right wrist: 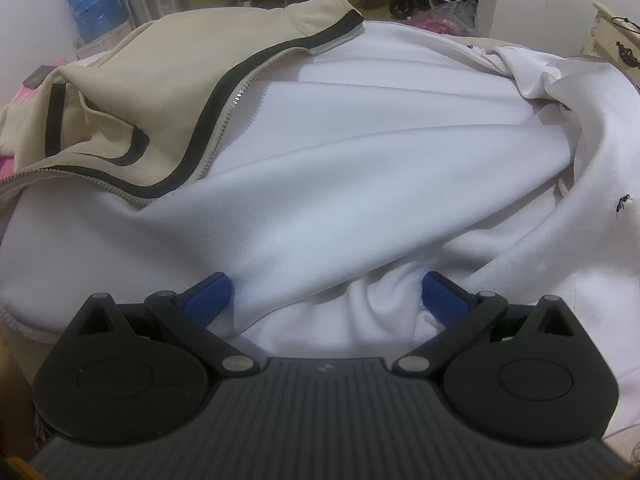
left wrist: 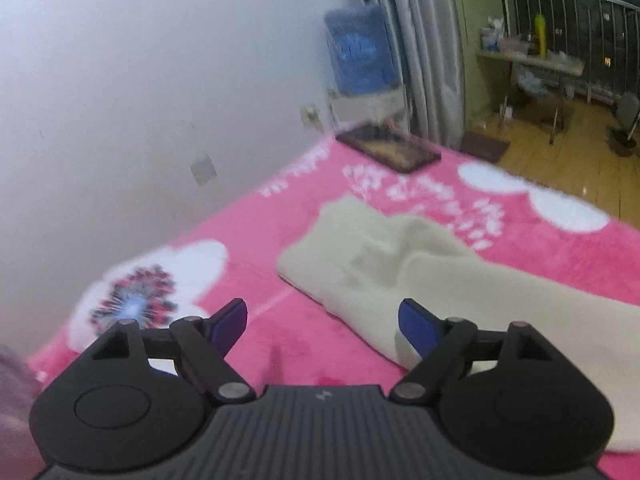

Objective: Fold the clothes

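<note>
Left wrist view: my left gripper (left wrist: 322,322), angled down over the pink blanket (left wrist: 256,232), jaws wide with nothing between; cream sleeve (left wrist: 400,264) just beside its right finger, seemingly not touching.

Right wrist view: my right gripper (right wrist: 326,294), pitched steeply down, jaws wide around a bunched fold of the jacket (right wrist: 340,168), unclamped.
</note>
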